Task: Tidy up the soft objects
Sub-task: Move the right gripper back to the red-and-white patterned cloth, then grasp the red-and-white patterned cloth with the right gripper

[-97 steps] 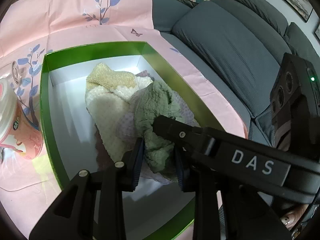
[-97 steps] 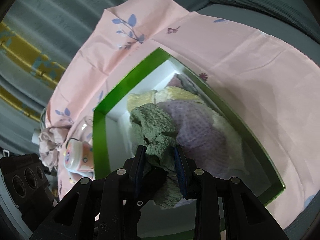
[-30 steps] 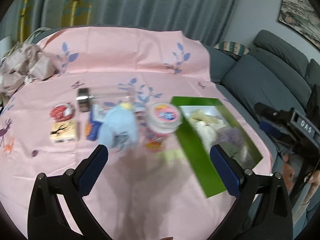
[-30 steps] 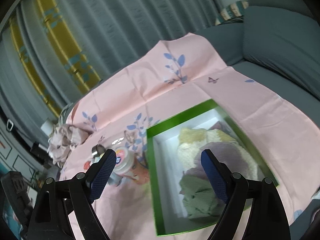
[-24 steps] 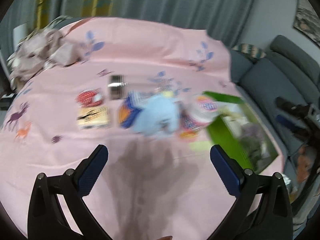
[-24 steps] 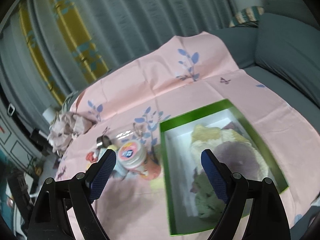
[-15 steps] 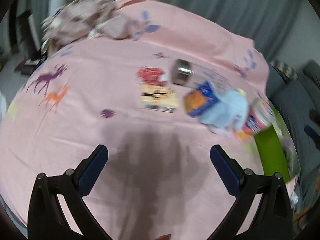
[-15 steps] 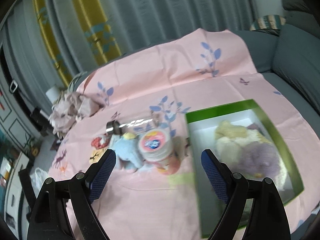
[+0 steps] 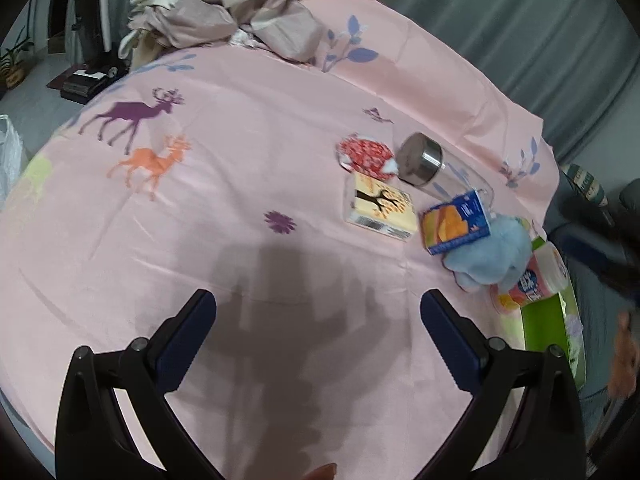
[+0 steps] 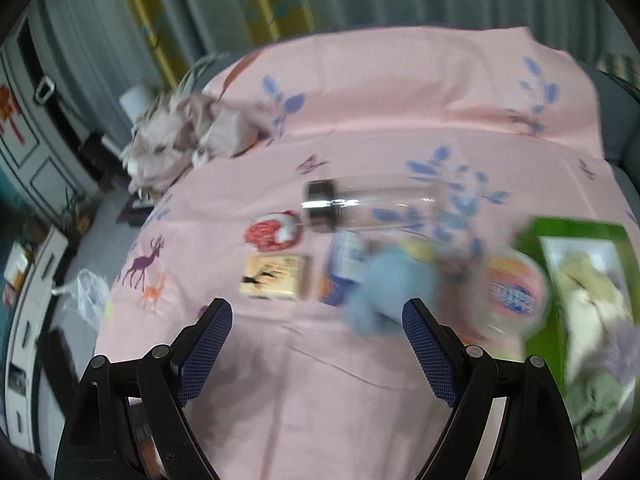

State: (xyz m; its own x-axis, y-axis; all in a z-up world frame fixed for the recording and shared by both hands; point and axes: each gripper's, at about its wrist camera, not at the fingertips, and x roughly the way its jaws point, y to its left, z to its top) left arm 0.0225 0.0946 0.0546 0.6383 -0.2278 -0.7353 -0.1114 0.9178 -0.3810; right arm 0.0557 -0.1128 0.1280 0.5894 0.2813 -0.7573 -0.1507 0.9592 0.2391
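While both grippers' jaws gape empty, a blue plush toy [image 10: 384, 292] lies beside the green box [image 10: 532, 320].

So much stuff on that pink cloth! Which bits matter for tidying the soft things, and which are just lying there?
Part of the job:
- blue plush toy, not yet boxed
- green box
- cream, lilac and green cloths already inside it
- red patterned pouch, if it is soft

Just lying about:
- glass bottle
- yellow tissue pack
- juice carton
- pink tub
- crumpled fabric at the far edge
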